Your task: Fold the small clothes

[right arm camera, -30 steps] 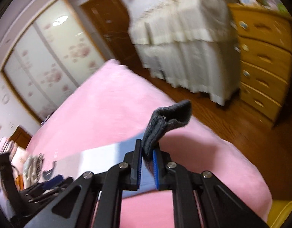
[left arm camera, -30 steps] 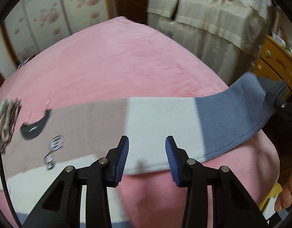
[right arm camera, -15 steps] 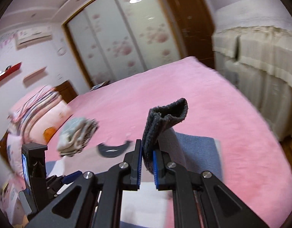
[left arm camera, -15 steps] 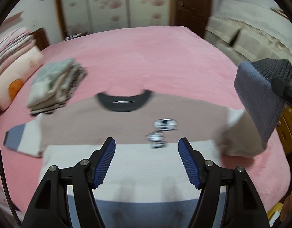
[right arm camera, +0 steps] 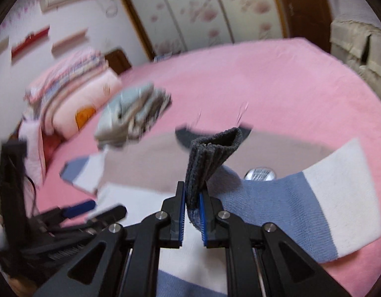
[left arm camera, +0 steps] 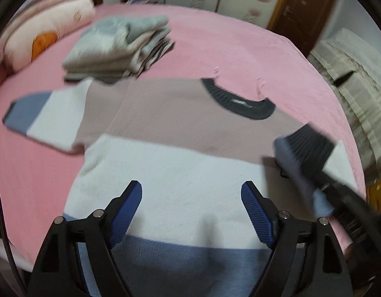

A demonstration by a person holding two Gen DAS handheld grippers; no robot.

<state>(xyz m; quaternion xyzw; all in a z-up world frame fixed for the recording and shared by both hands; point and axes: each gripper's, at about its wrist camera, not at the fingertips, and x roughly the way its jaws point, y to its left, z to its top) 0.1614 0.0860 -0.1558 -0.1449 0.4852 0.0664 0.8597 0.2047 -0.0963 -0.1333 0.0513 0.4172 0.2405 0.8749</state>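
the left gripper (left arm camera: 191, 204) now stands much wider than a second ago, its jaws opening with nothing between them, and now hangs over the white band of the sweater (left arm camera: 180, 163) rather than the sleeve. the right gripper (right arm camera: 191, 219) has carried the clamped sleeve cuff (right arm camera: 210, 158) inward from the bed's edge, so the sleeve now lies folded across the sweater's chest. both views have swung toward the stack of folded clothes (left arm camera: 118, 47).
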